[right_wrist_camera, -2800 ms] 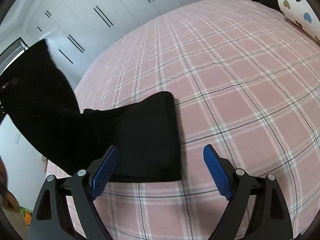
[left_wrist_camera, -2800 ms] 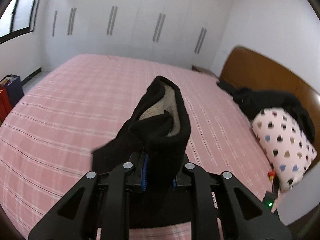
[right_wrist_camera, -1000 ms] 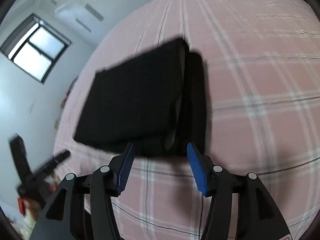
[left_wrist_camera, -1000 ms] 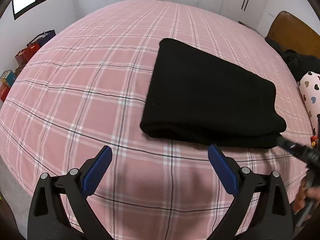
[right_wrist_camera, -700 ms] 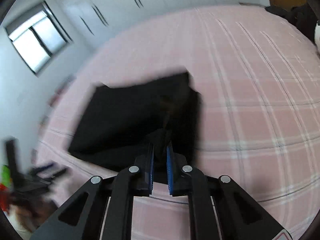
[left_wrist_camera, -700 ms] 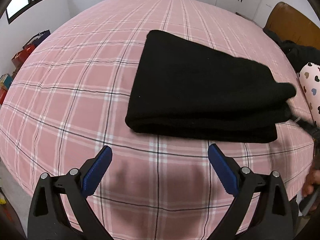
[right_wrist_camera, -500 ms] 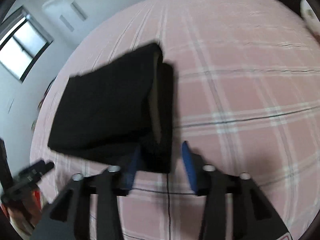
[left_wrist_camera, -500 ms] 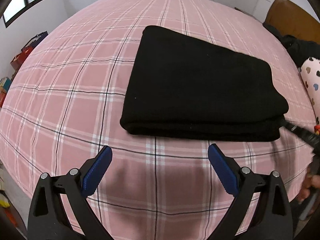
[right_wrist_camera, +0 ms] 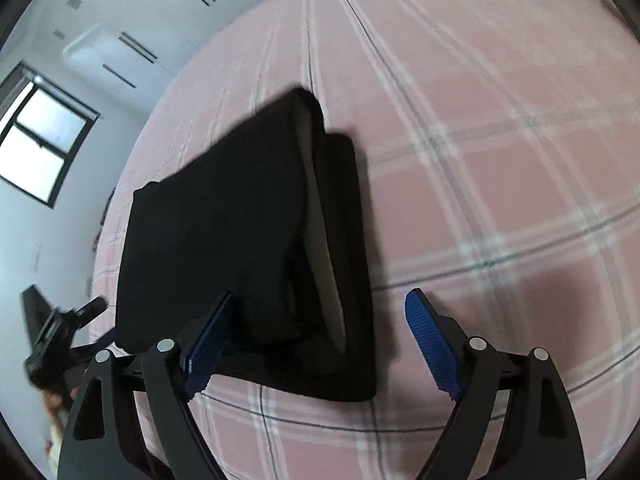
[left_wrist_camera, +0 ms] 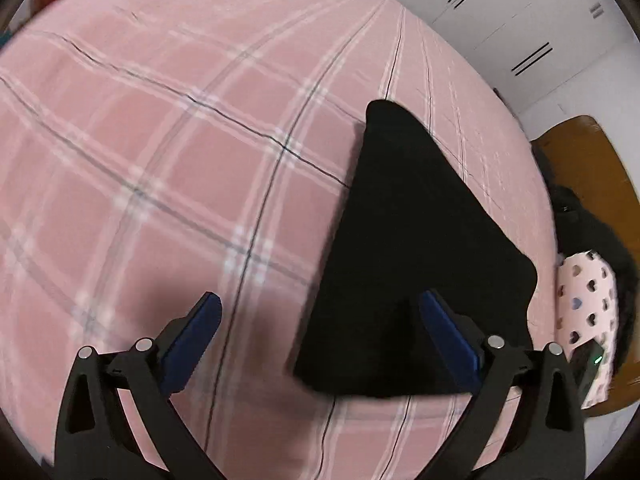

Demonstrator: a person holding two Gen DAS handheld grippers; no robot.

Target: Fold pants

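The left gripper is spread wide and holds nothing, its 2 black fingers tipped with ribbed blue pads. In the left wrist view it hangs above the pink plaid bedsheet, with the right pad over the near edge of the folded pants; contact cannot be made out. The pants are a thick, matte black slab with rounded corners, lying flat on the sheet toward the right of the bed. Beyond them sit a heart-print pillow, partly cut off by the gripper frame, a dark heap of clothing and a wooden headboard. White wardrobe doors fill the top right. The sheet at left is blurred.

In the right wrist view, the right gripper is also wide apart and empty, its blue pads finely ribbed. The pants lie under and ahead of its left finger, showing stacked layers and a strip of pale fleecy lining along the open edge. The left gripper appears at far left, blurred and partly cropped, beneath a dark-framed window.
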